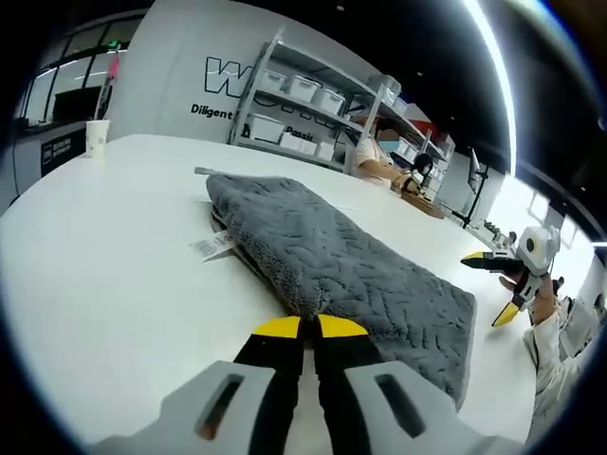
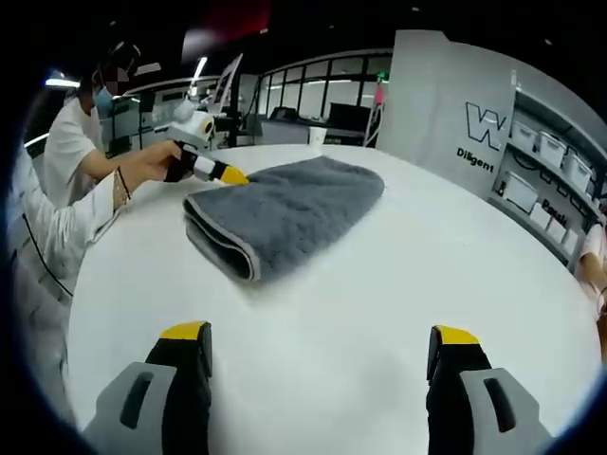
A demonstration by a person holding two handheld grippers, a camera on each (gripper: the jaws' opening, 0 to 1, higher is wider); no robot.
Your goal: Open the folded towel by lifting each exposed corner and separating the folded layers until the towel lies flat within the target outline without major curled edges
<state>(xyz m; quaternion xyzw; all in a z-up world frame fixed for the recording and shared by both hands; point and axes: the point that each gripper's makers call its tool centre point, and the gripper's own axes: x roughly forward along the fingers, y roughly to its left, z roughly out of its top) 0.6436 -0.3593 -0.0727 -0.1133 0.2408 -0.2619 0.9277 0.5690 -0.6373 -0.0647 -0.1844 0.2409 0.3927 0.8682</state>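
Left hand-held gripper (image 1: 310, 327) reaching low over the white worktop (image 1: 114, 275), yellow-tipped jaws clenched together at the near edge of the folded grey towel (image 1: 341, 265); whether any fabric is pinched cannot be told. Right hand-held gripper (image 2: 318, 336) held back from the towel (image 2: 285, 213), jaws spread wide, released, touching nothing. Towel lying folded mid-worktop, label sticking out.

Folded towel (image 1: 332, 261) lies on the table (image 1: 104, 284); paper cup (image 1: 97, 136) stands well behind.

Wall lettering (image 1: 228, 83) cut off by shelving (image 1: 313, 100); towel tag (image 1: 212, 247) print too small to read.
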